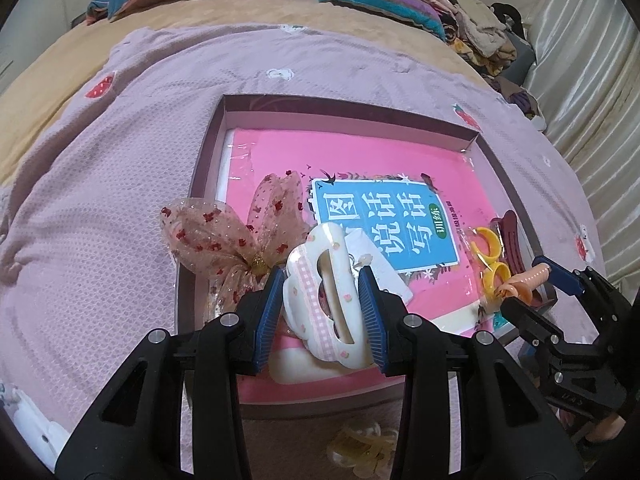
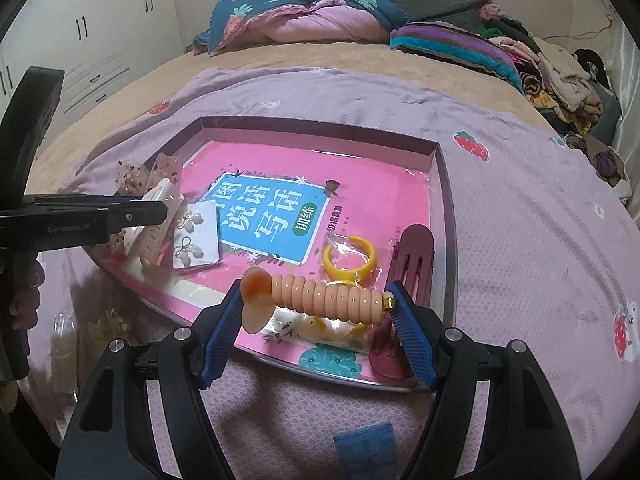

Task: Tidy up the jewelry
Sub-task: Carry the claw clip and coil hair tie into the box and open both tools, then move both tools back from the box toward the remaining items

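- A white cloud-shaped hair claw, trimmed with a pink gingham stripe and small flowers, is pinched between the blue pads of the left gripper, just above the near left part of the shallow box.
- A peach spiral hair tie with a translucent orange end piece is clamped lengthwise between the pads of the right gripper, above the near right part of the same box.
- The box is set on a lilac strawberry-print blanket spread over a bed, and its floor is covered by a pink book with a blue title panel.
- A sheer bow with red specks is draped over the box's left wall.
- A white card of earrings is seen lying on the book, beside the claw.
- Yellow open rings in clear wrapping are found near the right wall, with a maroon hair clip just beside them.
- A pale yellow claw clip is left on the blanket outside the near wall.
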`<state>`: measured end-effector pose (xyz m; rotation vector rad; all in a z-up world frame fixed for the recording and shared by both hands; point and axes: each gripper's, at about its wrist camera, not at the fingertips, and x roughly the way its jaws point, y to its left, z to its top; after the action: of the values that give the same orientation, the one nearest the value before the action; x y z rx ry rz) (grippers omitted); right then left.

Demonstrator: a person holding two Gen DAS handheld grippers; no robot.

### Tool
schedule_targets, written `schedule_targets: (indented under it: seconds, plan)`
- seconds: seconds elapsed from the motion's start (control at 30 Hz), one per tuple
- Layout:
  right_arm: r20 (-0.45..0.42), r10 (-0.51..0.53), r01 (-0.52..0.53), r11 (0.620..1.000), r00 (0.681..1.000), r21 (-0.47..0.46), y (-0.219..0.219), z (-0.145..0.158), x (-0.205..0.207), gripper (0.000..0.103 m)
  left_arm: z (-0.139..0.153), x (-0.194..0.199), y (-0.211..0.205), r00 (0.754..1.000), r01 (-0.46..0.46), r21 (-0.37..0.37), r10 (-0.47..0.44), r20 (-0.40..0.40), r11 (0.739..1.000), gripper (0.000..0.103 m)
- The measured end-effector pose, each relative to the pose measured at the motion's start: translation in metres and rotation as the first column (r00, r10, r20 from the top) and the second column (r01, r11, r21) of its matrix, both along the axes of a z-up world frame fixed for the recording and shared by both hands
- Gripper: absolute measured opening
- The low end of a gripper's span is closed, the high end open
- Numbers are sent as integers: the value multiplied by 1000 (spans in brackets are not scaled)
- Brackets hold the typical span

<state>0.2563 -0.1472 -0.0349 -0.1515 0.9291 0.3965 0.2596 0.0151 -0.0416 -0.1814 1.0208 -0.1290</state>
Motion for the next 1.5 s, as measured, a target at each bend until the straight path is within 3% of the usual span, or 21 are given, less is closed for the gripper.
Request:
schedule_targets:
  seconds: [0.37,0.67,0.73,0.97,1.13,1.27,1.5]
  plan:
    - [-19,-21,21,1000,1000,21,-4,0,0,73,1,0,-2,1000,-2,6,2,-1,1000,30]
    - [29,-67,66,997,997,49,-20,23,-13,90,7,-7,-7,1000,-3,15,3,3,1000,31]
    - [38,-81,79,995,996,57,-26,28,-17,92,10,-10,-8,1000,-4,17,4,12,1000,42]
    - [71,-136,130,988,988,86,-46,49,-31,95,34,-25,-12,998,-22,17,21,62,1000,61]
    - [97,-154,143,984,983,106,-56,63,-41,96,56,-39,-13,993,-36,14,34,112,999,83]
    - [122,-159,145,982,980,118,-62,77,-50,97,73,-50,-15,989,-42,9,40,143,999,90]
    - [159,-163,142,980,974,140,-69,99,-65,98,100,-70,-15,979,-49,1,48,198,999,93]
